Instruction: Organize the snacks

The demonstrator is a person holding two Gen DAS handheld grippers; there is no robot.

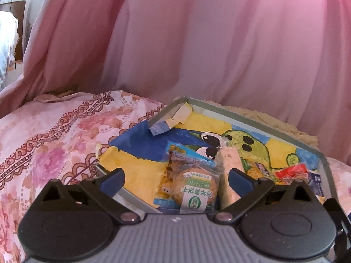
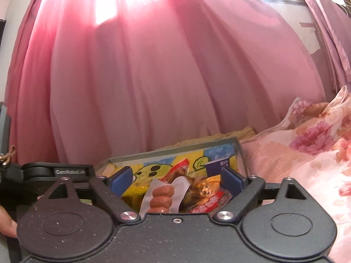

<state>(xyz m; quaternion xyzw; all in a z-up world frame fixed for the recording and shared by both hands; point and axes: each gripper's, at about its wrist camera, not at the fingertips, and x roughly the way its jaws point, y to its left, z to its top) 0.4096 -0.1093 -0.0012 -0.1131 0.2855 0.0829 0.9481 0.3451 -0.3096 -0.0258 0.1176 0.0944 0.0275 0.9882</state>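
Note:
A shallow box [image 1: 252, 118] with a grey rim and a painted cartoon floor lies on the bed. Inside it, a round biscuit packet [image 1: 195, 188] with a green label lies between the spread fingers of my left gripper [image 1: 176, 179], which is open and touches nothing. A pink sausage stick [image 1: 228, 164] lies beside the right finger, and a red packet [image 1: 291, 171] sits further right. My right gripper [image 2: 177, 178] is open over the same box [image 2: 175, 150]. Beneath it lie a packet of small brown sausages [image 2: 162, 197], a golden-brown packet [image 2: 204, 188] and a dark blue packet [image 2: 217, 166].
Floral pink bedding [image 1: 54, 135] surrounds the box, rising into a mound [image 2: 307, 153] on the right. A pink curtain [image 1: 197, 43] hangs close behind. A cream fuzzy cloth [image 1: 285, 127] lies past the box's far rim. The left gripper's body [image 2: 54, 172] and a hand [image 2: 6, 225] show at the left edge.

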